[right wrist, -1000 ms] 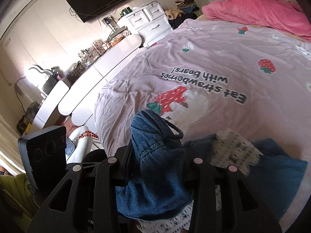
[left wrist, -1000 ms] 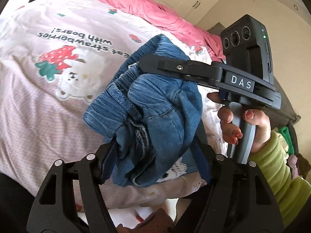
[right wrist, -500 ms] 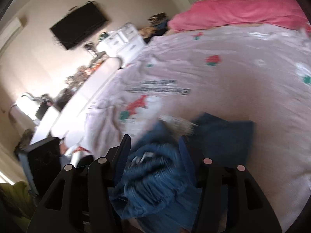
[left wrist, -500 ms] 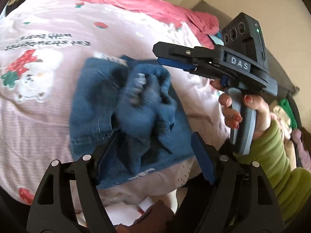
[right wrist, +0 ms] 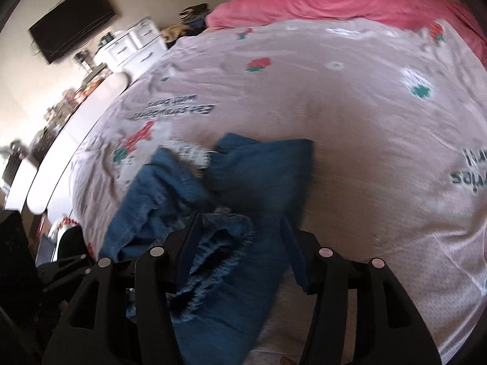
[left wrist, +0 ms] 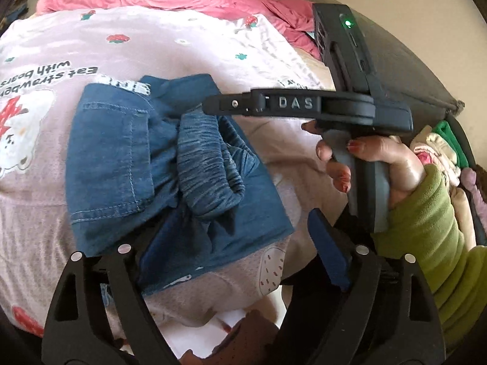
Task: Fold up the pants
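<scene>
On pink bedspread [left wrist: 188,51], rumpled denim pants [left wrist: 127,164].

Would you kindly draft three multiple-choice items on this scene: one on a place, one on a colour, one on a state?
1. Where do the denim pants lie?
A. on the strawberry-print bedspread
B. on the dresser
C. on the floor

2. What colour is the blanket at the far end of the bed?
A. green
B. pink
C. white

3. How is the left gripper?
A. clamped on the waistband
B. out of view
C. apart, jaws opening, pressing nothing

Answers: 1 A, the pants rest on the printed cover; 2 B, it is plainly pink; 3 C, both pads stand clear of the fabric.
</scene>
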